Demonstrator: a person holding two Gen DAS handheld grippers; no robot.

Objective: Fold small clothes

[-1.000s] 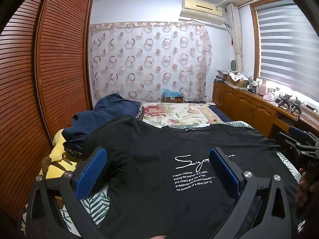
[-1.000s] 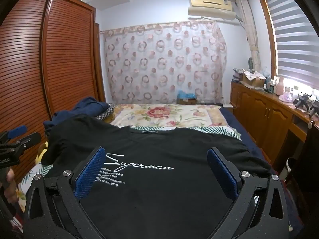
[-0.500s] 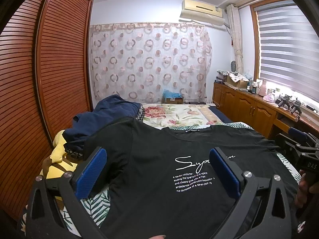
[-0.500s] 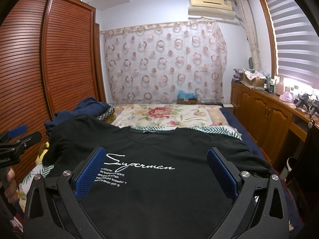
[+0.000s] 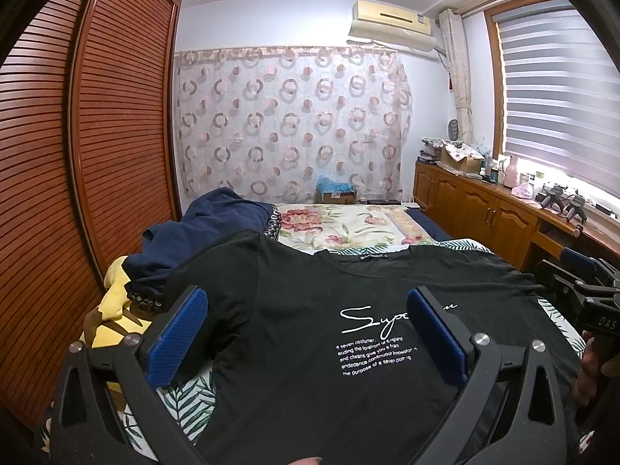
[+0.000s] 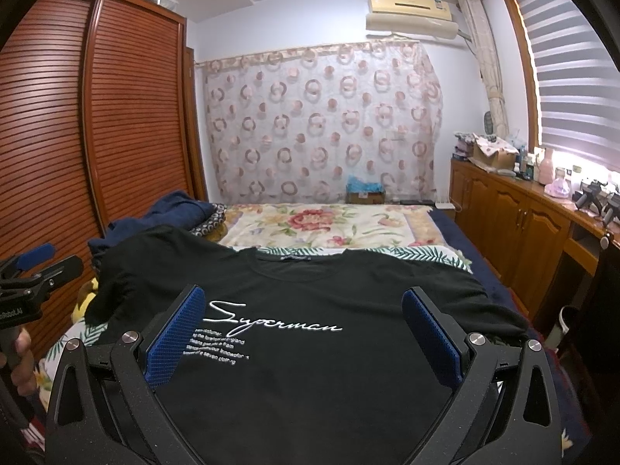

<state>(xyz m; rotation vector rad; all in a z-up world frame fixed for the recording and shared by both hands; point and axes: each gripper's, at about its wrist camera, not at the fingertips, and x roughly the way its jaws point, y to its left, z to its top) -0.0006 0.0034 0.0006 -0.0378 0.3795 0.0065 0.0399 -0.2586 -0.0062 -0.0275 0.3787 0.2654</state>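
Almost nothing is being shifted since the earlier frames.

Left wrist view: left gripper (image 5: 306,319) is being held spread wide, empty, above one black cotton T-shirt with white script print (image 5: 310,333) lying flat on the leaf-print bedsheet (image 5: 186,399). One navy garment heap (image 5: 201,232) is crowding the near sleeve; snagging is being risked.

Right wrist view: right gripper (image 6: 302,319) is likewise being held apart, empty. Two layers may be pinched unevenly.

Black T-shirt (image 5: 310,333), floral bedspread (image 5: 348,228)
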